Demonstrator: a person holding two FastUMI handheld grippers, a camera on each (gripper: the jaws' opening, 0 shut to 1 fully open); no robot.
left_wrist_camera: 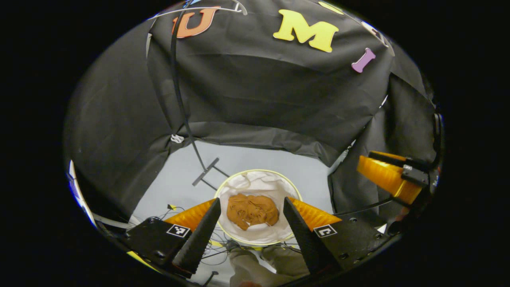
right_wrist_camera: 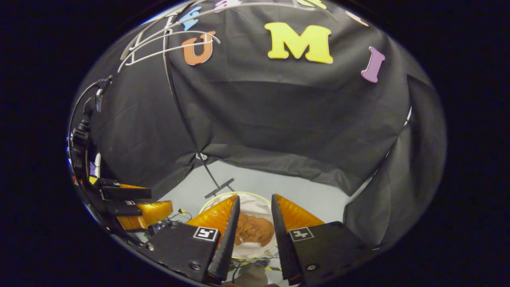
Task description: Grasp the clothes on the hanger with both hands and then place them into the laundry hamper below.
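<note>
An orange-brown garment [left_wrist_camera: 252, 210] lies crumpled inside the round white laundry hamper [left_wrist_camera: 259, 173] on the floor. My left gripper [left_wrist_camera: 252, 199] hangs above it, open, with nothing between its fingers. In the right gripper view the same garment [right_wrist_camera: 255, 231] shows below my right gripper [right_wrist_camera: 255, 197], which is open too and holds nothing. The hamper's rim [right_wrist_camera: 211, 199] curves just left of its fingers. A bare white wire hanger [left_wrist_camera: 199, 12] hangs high on a thin black stand [left_wrist_camera: 179, 99]. Bare white hangers [right_wrist_camera: 167, 40] also show at the upper left of the right gripper view.
The stand's flat foot [left_wrist_camera: 205, 171] rests on the pale floor behind the hamper. Cables [left_wrist_camera: 171, 209] lie on the floor to the left. The other gripper appears at the right edge [left_wrist_camera: 392, 175] and at the left edge [right_wrist_camera: 135, 203]. A person's trouser legs [left_wrist_camera: 259, 263] stand close to the hamper.
</note>
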